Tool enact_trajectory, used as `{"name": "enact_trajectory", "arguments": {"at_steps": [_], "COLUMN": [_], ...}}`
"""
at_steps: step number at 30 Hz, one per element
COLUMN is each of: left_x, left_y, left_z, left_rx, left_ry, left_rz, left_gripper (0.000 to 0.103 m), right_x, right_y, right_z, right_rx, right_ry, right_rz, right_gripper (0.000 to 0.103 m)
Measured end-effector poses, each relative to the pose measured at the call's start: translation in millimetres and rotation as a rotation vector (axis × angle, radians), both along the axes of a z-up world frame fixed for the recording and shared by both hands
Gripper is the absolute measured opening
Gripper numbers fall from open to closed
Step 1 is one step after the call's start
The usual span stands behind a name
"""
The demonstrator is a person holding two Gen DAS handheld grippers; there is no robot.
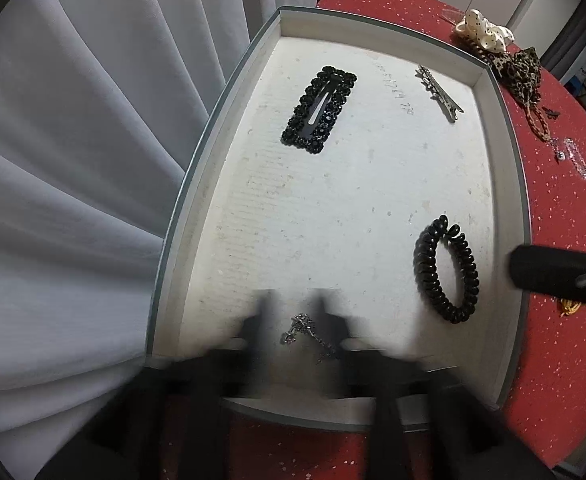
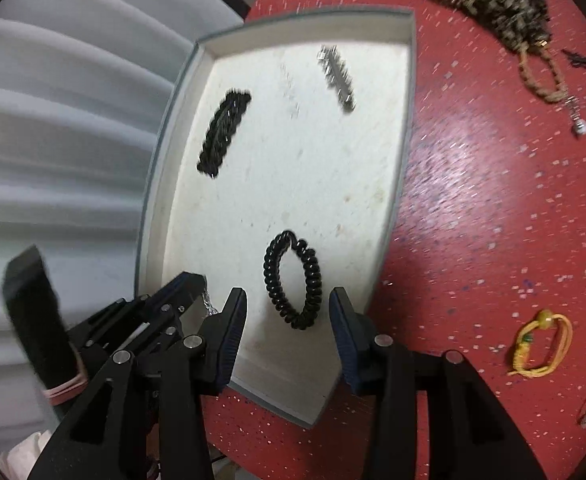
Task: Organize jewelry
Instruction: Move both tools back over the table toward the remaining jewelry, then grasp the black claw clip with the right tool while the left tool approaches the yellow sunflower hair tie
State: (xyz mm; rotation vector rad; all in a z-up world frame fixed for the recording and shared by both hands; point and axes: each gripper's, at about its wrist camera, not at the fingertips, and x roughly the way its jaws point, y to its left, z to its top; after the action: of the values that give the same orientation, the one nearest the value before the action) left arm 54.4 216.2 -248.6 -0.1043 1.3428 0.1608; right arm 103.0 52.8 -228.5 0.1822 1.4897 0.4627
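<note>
Silver chain [image 1: 304, 334] lies at near edge of the grey tray [image 1: 181, 216], between the blurred, parted fingers of the left gripper [image 1: 293, 316]; contact cannot be told. Right gripper [image 2: 289, 320] fingers wide apart, holding nothing, straddling black coil hair tie [image 2: 293, 280]. Black beaded clip [image 1: 319, 110] and silver clip [image 1: 439, 92] at tray's far end. Red surface [image 2: 473, 200].

There are small gray marks [image 1: 397, 90] on the white floor of the tray [image 1: 213, 128], near its far edge. They look like handwriting but are too faint to read.
</note>
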Motion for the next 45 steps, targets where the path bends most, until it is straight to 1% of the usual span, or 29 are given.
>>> {"name": "enact_trajectory", "arguments": {"at_steps": [1, 2, 3, 8, 9, 13, 14, 15, 17, 20, 21, 22, 23, 24, 31, 34, 39, 45], "left_x": [-1.9, -3.2, -2.1, 1.9, 2.4, 5.0, 5.1, 5.6, 6.4, 10.2, 7.4, 8.8, 7.7, 4.8, 10.0, 11.3, 13.7, 20.3], "left_y": [0.1, -1.3, -3.2, -10.0, -12.0, -19.7, -21.5, -24.7, -31.6, -40.9, -44.9, -50.5, -58.1, -60.4, -109.1, -124.8, -157.7, -193.3], "left_z": [5.7, 9.4, 11.1, 10.4, 11.4, 16.3, 17.0, 18.3, 22.0, 31.5, 33.4, 36.2, 39.2, 42.4, 66.8, 73.1, 76.5, 74.1], "left_rx": [0.036, 0.058, 0.061, 0.049, 0.045, 0.055, 0.058, 0.063, 0.062, 0.063, 0.062, 0.059, 0.056, 0.055, 0.02, -0.001, -0.052, -0.08], "left_ry": [-0.034, -0.057, -0.058, -0.032, -0.03, -0.025, -0.024, -0.019, -0.02, -0.022, -0.023, -0.026, -0.03, -0.034, -0.087, -0.097, -0.089, -0.079], "left_rz": [0.02, 0.024, 0.013, -0.01, -0.014, -0.027, -0.029, -0.033, -0.045, -0.071, -0.08, -0.091, -0.103, -0.113, -0.193, -0.228, -0.295, -0.347], "left_gripper": [0.098, 0.098, 0.098, 0.098, 0.098, 0.098, 0.099, 0.103, 0.103, 0.103, 0.103, 0.103, 0.103, 0.103, 0.103, 0.103, 0.103, 0.103], "right_x": [-0.8, -0.4, -1.0, -4.5, -0.8, -10.3, -11.7, -14.0, -16.7, -19.6, -20.2, -21.6, -23.7, -25.2, -43.2, -51.5, -65.3, -64.7], "right_y": [-3.5, -7.7, -14.0, -41.9, -45.4, -54.7, -61.2, -66.2, -77.5, -95.2, -98.1, -101.4, -109.7, -114.4, -165.8, -188.8, -224.1, -259.3], "right_z": [2.2, 5.3, 9.2, 20.2, 25.5, 31.6, 33.3, 33.9, 35.8, 37.2, 35.9, 34.5, 35.8, 35.4, 38.7, 37.8, 38.2, 39.5], "right_rx": [0.001, 0.001, 0.001, -0.003, -0.004, -0.017, -0.019, -0.021, -0.021, -0.025, -0.027, -0.028, -0.027, -0.027, -0.053, -0.065, -0.09, -0.124], "right_ry": [-0.007, -0.013, -0.019, -0.024, -0.024, -0.029, -0.03, -0.03, -0.031, -0.032, -0.032, -0.033, -0.035, -0.038, -0.038, -0.036, -0.037, -0.056], "right_rz": [-0.004, -0.008, -0.016, -0.053, -0.059, -0.084, -0.095, -0.105, -0.13, -0.174, -0.189, -0.203, -0.222, -0.237, -0.34, -0.381, -0.438, -0.497], "right_gripper": [0.046, 0.046, 0.046, 0.046, 0.046, 0.048, 0.05, 0.054, 0.061, 0.062, 0.064, 0.067, 0.076, 0.08, 0.081, 0.081, 0.081, 0.081]}}
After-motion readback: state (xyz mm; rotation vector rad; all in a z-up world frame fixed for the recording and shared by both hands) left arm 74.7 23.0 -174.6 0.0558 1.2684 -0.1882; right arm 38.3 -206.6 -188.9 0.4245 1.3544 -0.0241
